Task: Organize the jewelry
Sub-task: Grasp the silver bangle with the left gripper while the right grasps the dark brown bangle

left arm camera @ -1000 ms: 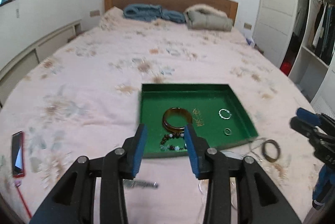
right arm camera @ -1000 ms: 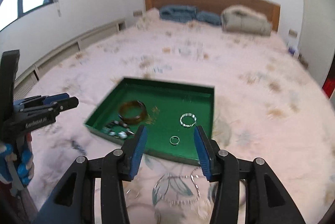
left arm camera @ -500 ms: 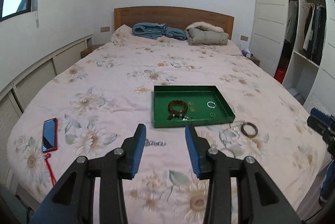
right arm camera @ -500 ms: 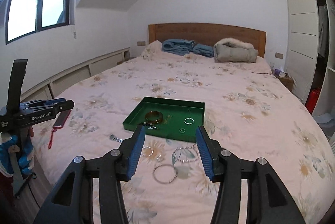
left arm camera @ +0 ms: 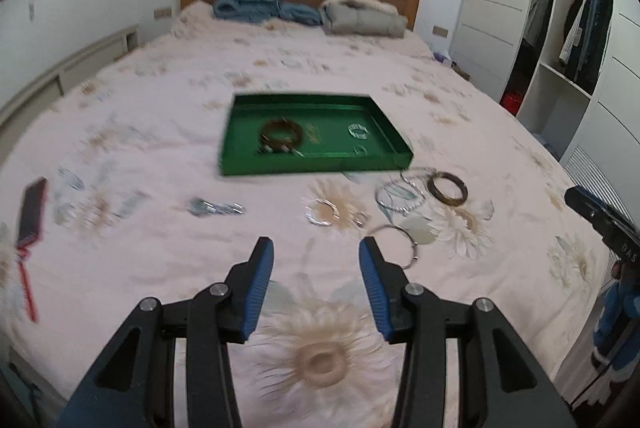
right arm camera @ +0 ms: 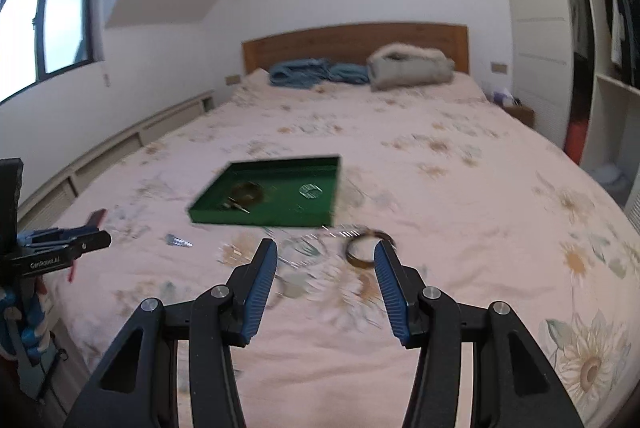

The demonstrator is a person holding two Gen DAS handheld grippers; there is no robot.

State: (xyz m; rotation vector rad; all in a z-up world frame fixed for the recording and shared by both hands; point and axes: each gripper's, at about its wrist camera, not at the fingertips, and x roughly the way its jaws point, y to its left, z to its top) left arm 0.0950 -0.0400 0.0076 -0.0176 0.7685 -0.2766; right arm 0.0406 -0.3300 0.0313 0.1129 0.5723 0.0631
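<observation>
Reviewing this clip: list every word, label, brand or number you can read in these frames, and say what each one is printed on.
"GenRobot.AI": white lettering on the black body of the left gripper, seen at the left edge of the right wrist view; slightly blurred.
"DAS": partial white letters on the right gripper at the right edge of the left wrist view; the rest is cut off.
Gold marking on the floor of the green tray: too blurred to read.

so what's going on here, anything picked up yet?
Not yet. A person holds two grippers over a bed; the left gripper and right gripper are both open and empty, the left's jaws having just widened. The green tray already holds a brown bangle and small rings. Another brown bangle and several silver bracelets lie loose on the bedspread.
</observation>
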